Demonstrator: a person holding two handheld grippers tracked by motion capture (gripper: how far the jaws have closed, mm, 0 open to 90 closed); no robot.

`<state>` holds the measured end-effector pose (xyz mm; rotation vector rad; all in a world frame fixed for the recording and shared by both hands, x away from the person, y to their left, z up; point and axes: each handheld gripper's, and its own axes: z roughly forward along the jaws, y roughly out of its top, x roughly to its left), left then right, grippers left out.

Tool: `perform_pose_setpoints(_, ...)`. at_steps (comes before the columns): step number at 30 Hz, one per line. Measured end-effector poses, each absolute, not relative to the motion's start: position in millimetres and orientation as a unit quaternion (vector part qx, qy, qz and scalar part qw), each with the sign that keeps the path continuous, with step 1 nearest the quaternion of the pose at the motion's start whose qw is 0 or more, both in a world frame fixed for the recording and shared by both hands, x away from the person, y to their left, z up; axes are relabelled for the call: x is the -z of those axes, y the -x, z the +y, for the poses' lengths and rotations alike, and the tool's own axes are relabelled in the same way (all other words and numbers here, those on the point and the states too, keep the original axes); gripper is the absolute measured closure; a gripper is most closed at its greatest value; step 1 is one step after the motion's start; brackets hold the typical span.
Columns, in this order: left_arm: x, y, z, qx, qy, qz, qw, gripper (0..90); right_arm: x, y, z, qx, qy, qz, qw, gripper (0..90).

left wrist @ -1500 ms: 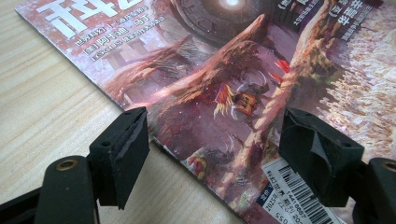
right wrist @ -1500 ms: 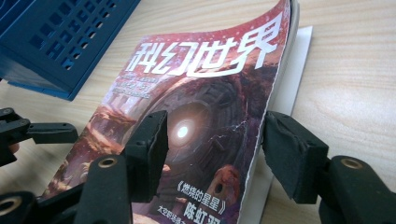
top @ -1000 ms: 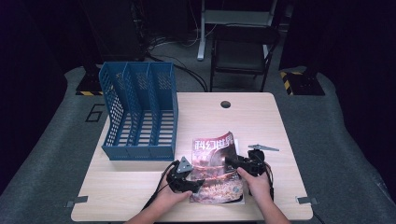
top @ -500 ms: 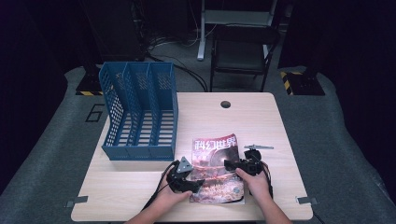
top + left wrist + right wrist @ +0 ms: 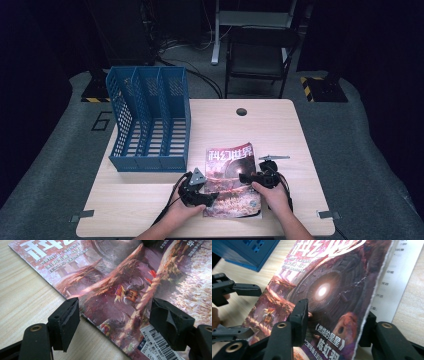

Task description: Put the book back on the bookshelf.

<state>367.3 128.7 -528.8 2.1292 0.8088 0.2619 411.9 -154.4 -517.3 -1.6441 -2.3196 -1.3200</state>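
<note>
Flanking the magazine, both claws (jaws spread) low.

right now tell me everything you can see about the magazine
The magazine is a glossy paperback with a dark red fantasy cover, large white title characters and a barcode near one corner. It lies on the wooden table, beside the blue file rack. Its cover edge is lifted, showing a white printed page beneath. The left gripper straddles its spine edge; the right gripper brackets the lifted cover.

Magazine cover: 科幻世界; floor marked 6
</note>
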Motion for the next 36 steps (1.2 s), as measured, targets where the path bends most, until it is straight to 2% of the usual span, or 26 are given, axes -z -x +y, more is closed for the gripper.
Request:
perform_pose_setpoints(3, 529.1, -367.2, 128.5, -0.105, -0.845, 0.322, 0.413, 24.2, 518.2, -413.8, -158.2, 0.425, 0.537, -0.729, 0.020, 56.0)
perform_pose_setpoints(11, 529.4, -367.2, 128.3, -0.107, -0.844, 0.323, 0.414, 24.2, 518.1, -414.4, -157.8, 0.421, 0.521, -0.742, 0.008, 58.5)
perform_pose_setpoints(19, 529.2, -367.5, 128.4, -0.110, -0.844, 0.322, 0.414, 24.2, 518.6, -415.6, -160.0, 0.419, 0.518, -0.746, 0.010, 66.7)
perform_pose_setpoints(25, 529.2, -367.2, 128.3, -0.107, -0.844, 0.323, 0.414, 24.2, 519.1, -417.4, -164.8, 0.419, 0.523, -0.741, 0.048, 73.4)
perform_pose_setpoints(36, 529.2, -367.2, 128.2, -0.107, -0.844, 0.324, 0.414, 24.2, 516.3, -416.7, -164.4, 0.414, 0.515, -0.748, 0.054, 77.1)
